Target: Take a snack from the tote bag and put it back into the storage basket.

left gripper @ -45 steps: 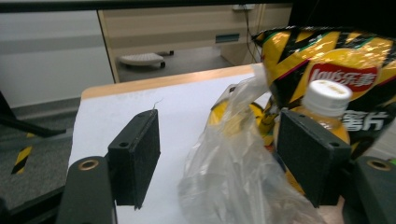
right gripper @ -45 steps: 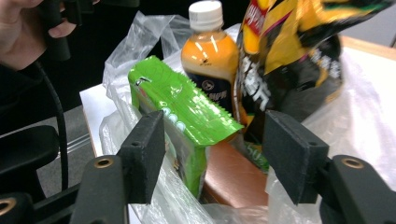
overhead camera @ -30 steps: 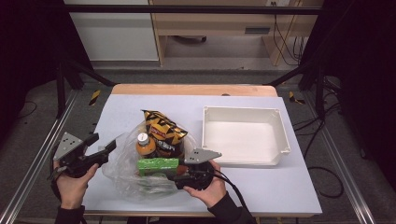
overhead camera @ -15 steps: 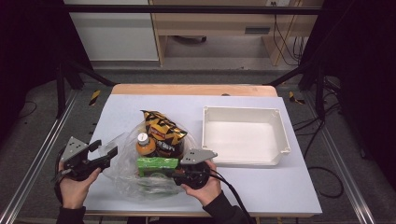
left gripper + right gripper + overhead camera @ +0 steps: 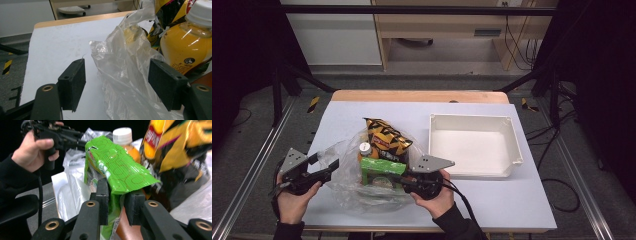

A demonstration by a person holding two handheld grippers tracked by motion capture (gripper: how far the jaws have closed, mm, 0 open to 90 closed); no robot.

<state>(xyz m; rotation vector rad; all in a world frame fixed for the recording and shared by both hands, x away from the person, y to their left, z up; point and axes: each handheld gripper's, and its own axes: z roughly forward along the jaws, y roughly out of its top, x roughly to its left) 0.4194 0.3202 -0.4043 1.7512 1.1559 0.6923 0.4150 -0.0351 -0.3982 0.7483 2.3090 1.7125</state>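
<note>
A clear plastic bag (image 5: 343, 192) lies at the table's front and holds a yellow-and-black chips bag (image 5: 387, 137), an orange drink bottle (image 5: 364, 149) with a white cap, and a green packet (image 5: 381, 168). My right gripper (image 5: 404, 181) has just been closing its jaws and is now shut on the green packet (image 5: 117, 167), with its pads (image 5: 103, 195) pressing on both sides. At the bag's left edge my left gripper (image 5: 331, 167) is open. Loose bag film (image 5: 122, 75) lies between its pads (image 5: 73, 85), untouched by them, and the bottle (image 5: 185, 47) stands just beyond.
An empty white tray (image 5: 512, 140) stands to the right of the bag. The pale mat (image 5: 347, 115) is bare behind and left of the bag. A wooden table edge (image 5: 417, 96) runs along the back. In the right gripper view a hand (image 5: 32, 152) holds the other gripper.
The green packet now stands a little higher and more upright in the bag's mouth, pinched by the right jaws. Both hands have stayed about where they were.
</note>
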